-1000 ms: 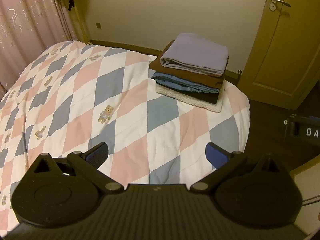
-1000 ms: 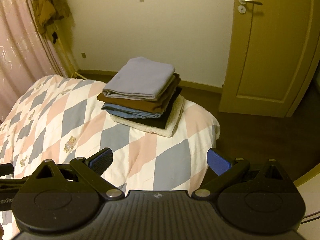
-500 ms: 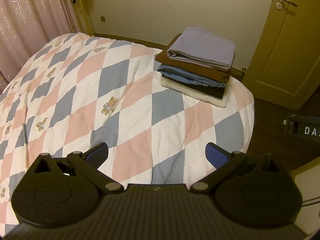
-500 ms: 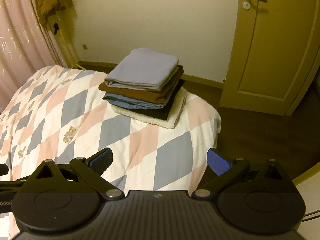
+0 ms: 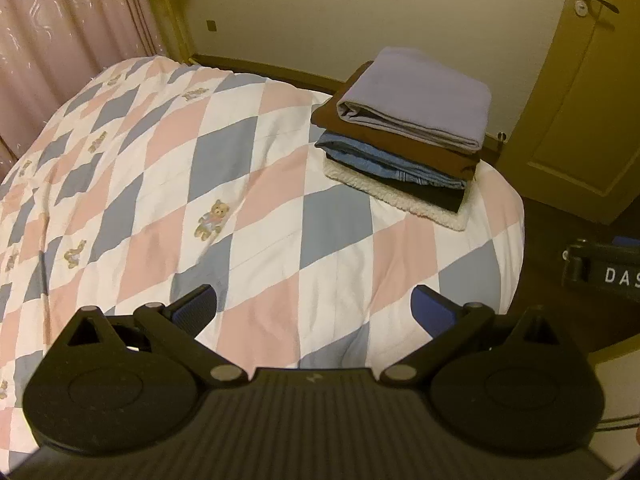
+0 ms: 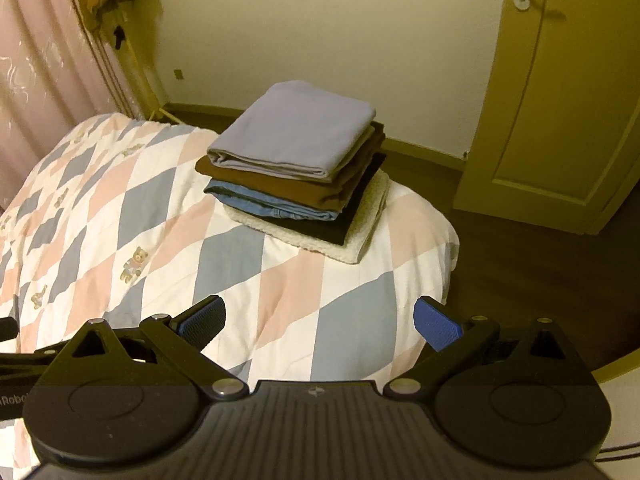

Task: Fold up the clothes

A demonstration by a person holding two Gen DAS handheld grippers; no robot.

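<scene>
Stacked square at the far right corner of the bed [image 5: 280,184]: folded clothes [image 6: 296,184], lavender piece topmost, kept clear of the open quilt, probably as folding space. Both empty, left gripper [image 5: 314,306] and right gripper [image 6: 320,318], spread wide, hovering over the near edge.

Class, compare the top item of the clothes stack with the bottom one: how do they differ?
The lilac top garment is smooth; the cream bottom piece looks fleecy. The top garment shows its whole upper face; the bottom piece shows only its edges. The bottom piece sticks out past the stack; the top garment does not. Both lie folded flat.
</scene>
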